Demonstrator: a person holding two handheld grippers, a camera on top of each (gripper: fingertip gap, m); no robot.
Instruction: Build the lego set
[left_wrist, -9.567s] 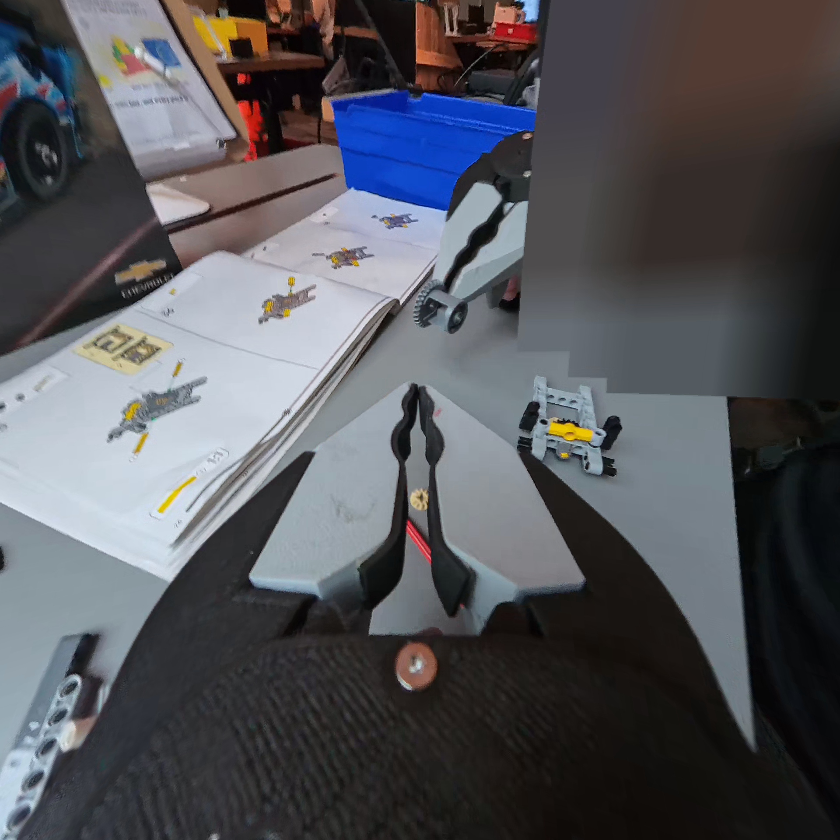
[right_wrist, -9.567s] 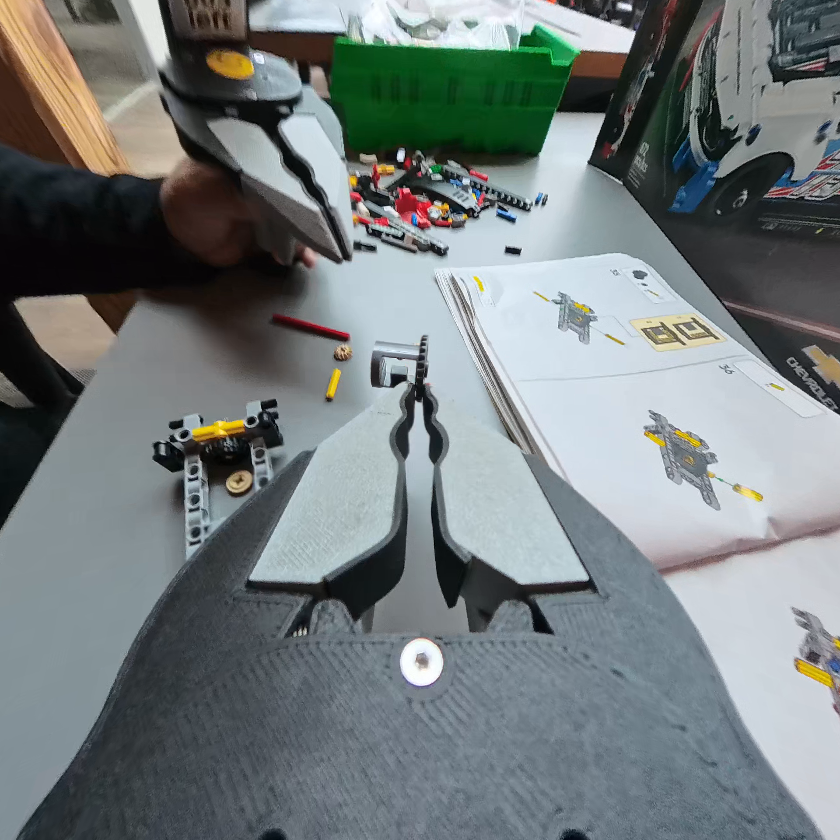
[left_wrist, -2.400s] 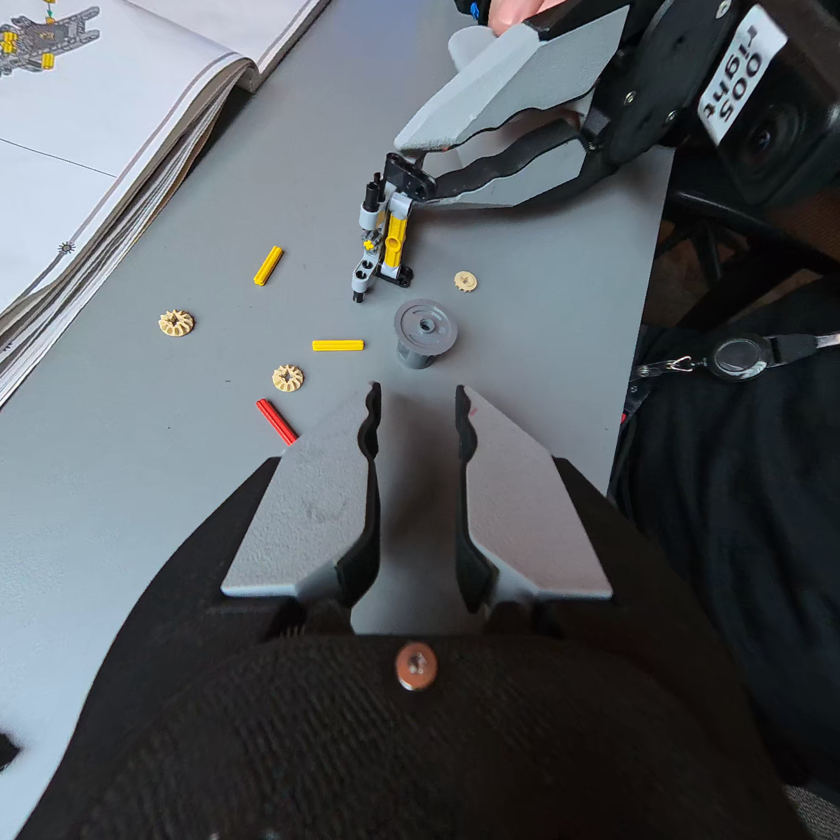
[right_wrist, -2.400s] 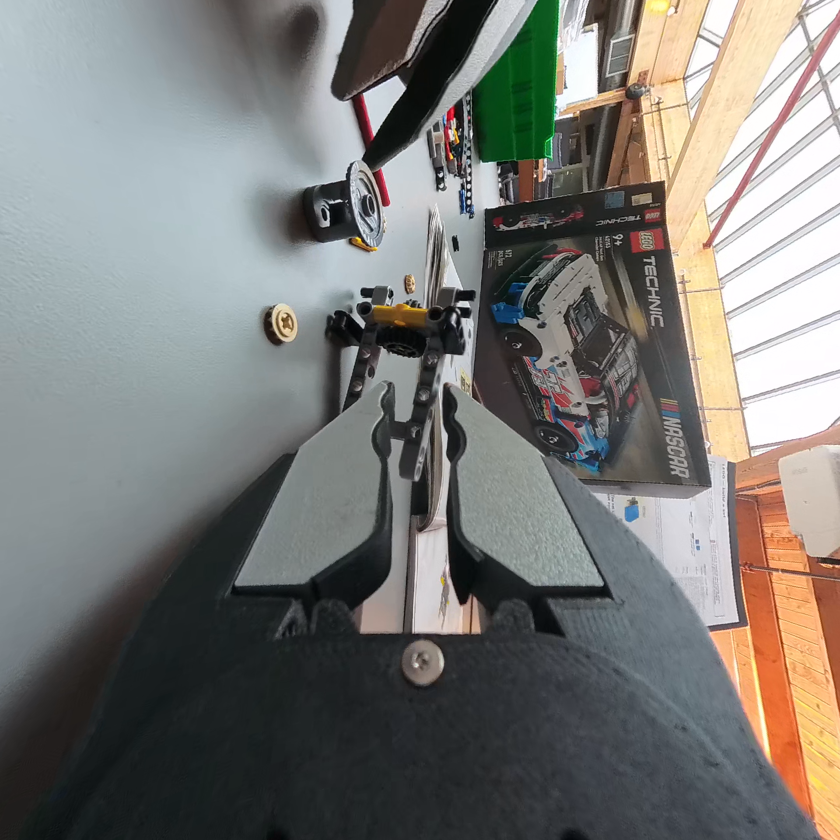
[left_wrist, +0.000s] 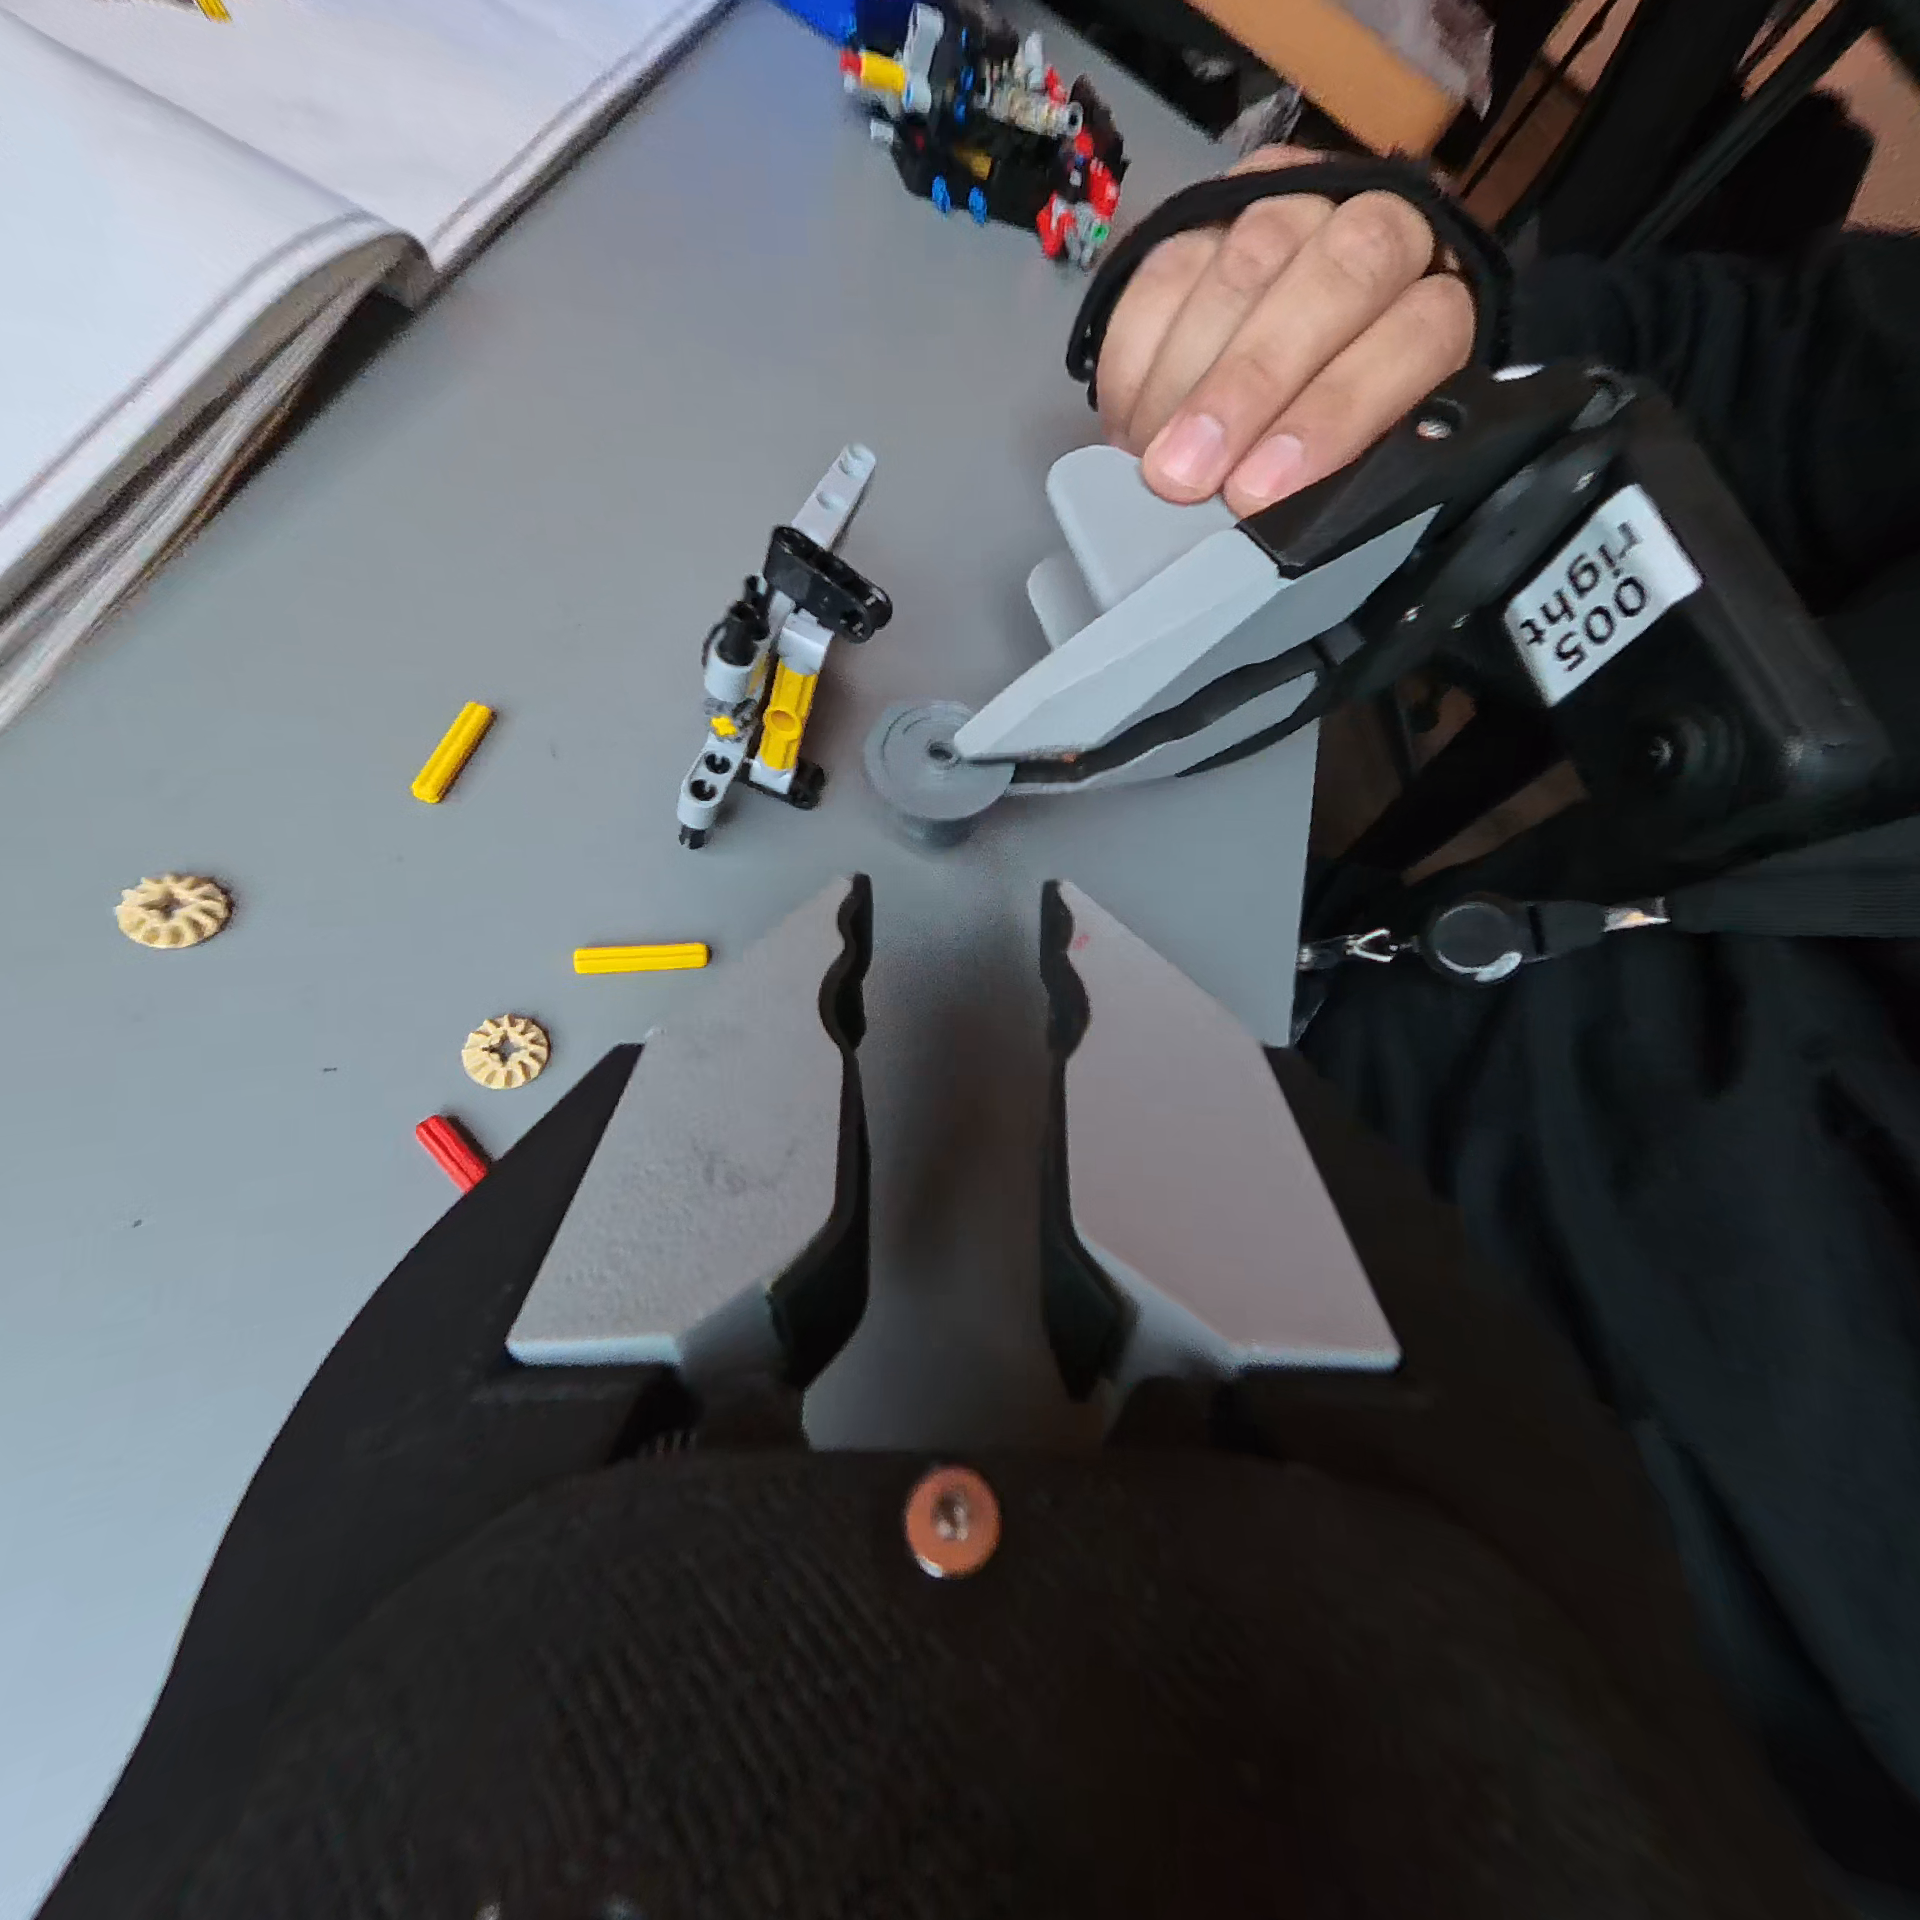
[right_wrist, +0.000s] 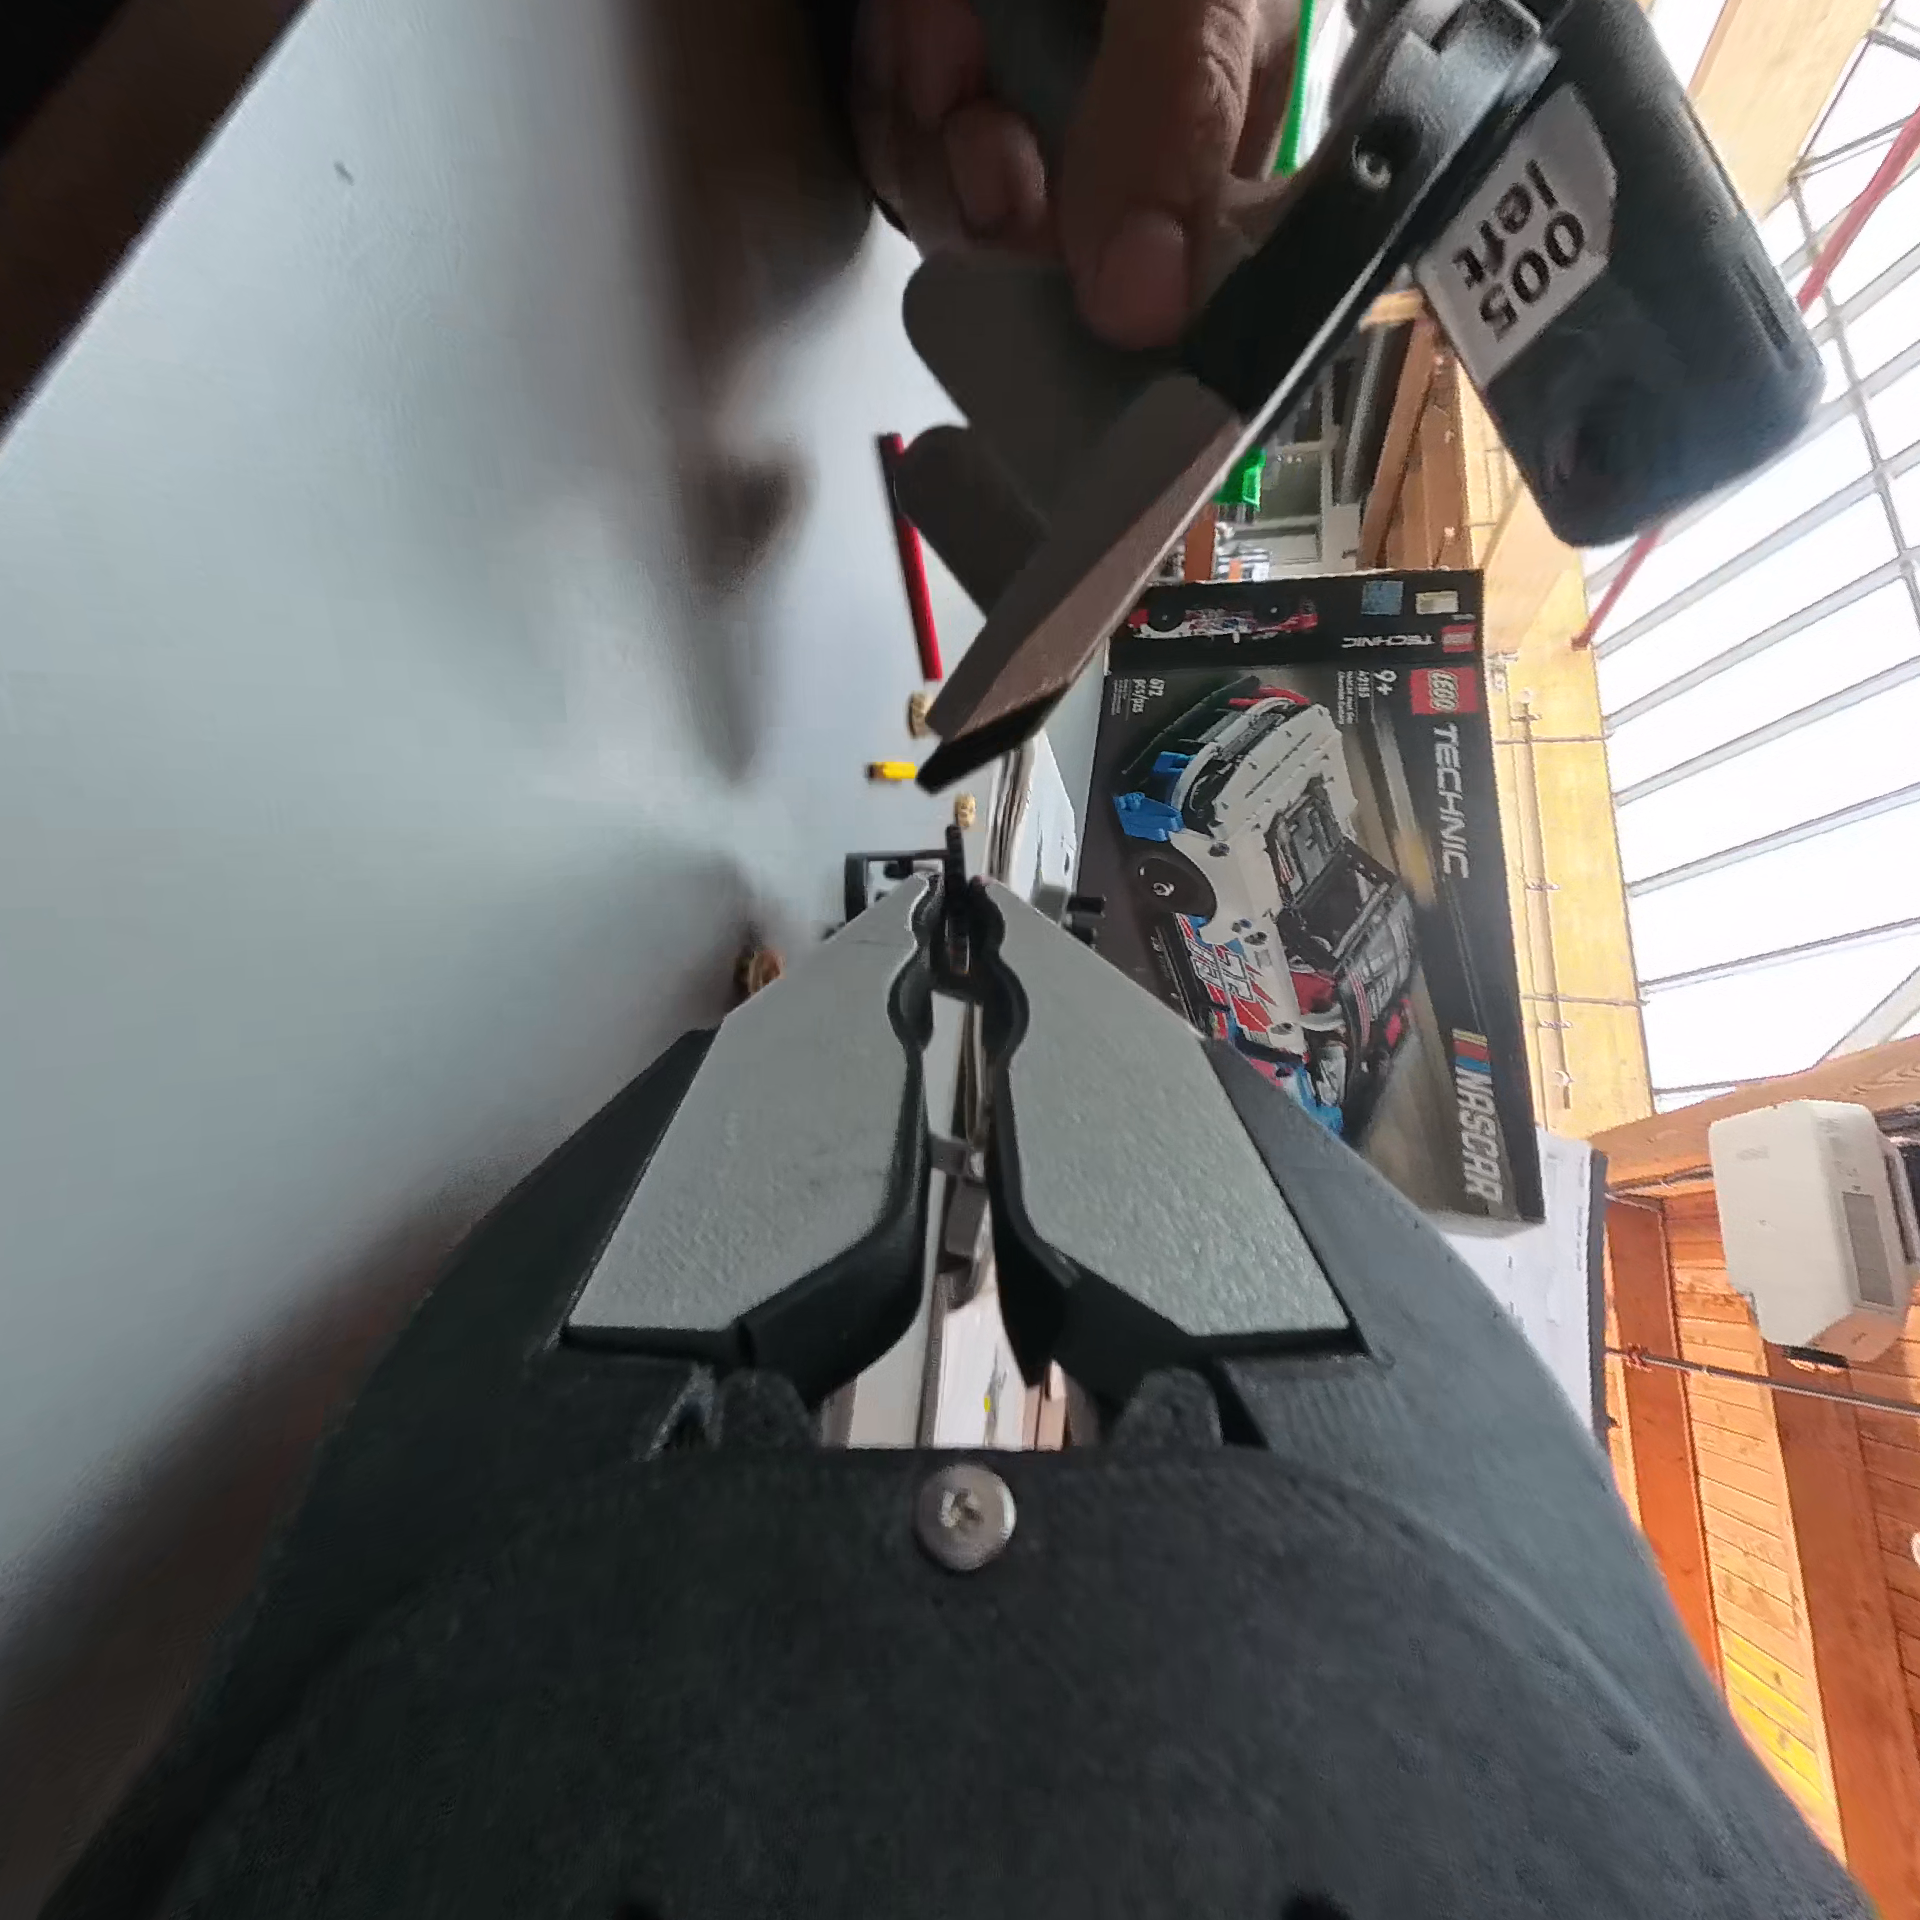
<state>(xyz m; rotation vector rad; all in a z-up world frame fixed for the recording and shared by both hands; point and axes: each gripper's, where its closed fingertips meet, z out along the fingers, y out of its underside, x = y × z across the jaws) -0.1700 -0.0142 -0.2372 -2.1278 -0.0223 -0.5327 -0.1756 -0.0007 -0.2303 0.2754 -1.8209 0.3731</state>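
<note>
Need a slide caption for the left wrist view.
Right tongs grip the gray gear wheel beside the small assembly; left tongs hover open.

Grey table (left_wrist: 582, 436); timber beams (right_wrist: 1558, 727) under bright skylight glazing (right_wrist: 1766, 831).

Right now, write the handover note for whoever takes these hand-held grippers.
Left hand-held gripper: open, empty, above the table.
Right hand-held gripper: shut on the grey gear hub, beside the small frame.
Loose: far yellow axle, near yellow axle, far tan gear, near tan gear, red axle.
Done: small frame partly built.
Left: probably fit hub, gears and axles per the booklet.
</note>
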